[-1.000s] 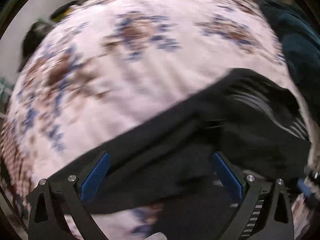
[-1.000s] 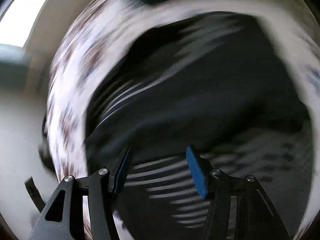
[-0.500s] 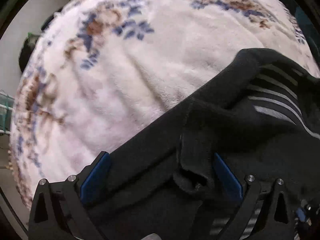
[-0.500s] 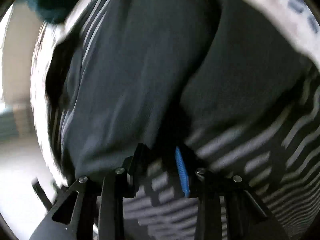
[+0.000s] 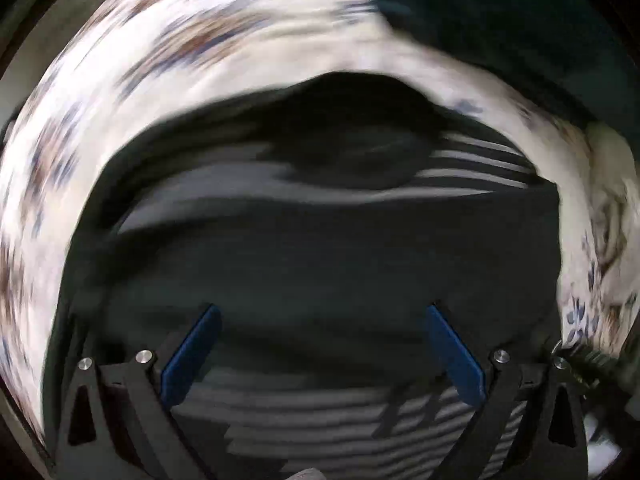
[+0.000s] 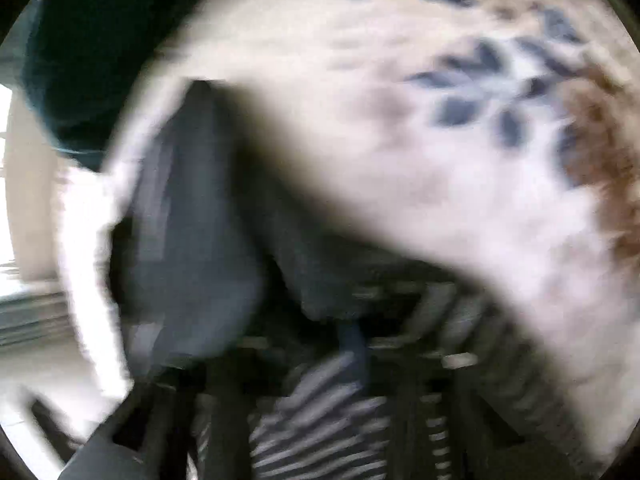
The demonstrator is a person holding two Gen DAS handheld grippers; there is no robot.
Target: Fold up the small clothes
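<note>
Left tongs [image 5: 320,340] spread above dark striped garment [image 5: 320,248]; right tongs [image 6: 352,344] blurred, state unclear.

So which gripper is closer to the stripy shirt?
Probably the right gripper: the shirt bunches against its blurred tips. The left gripper hangs open just over the shirt, apparently not touching.

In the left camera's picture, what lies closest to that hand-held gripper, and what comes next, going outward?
1. Dark striped garment, directly between and beyond the left hand-held gripper fingers.
2. Floral blanket, past the garment's far edge.
3. Teal cloth, upper right, farthest.
</note>
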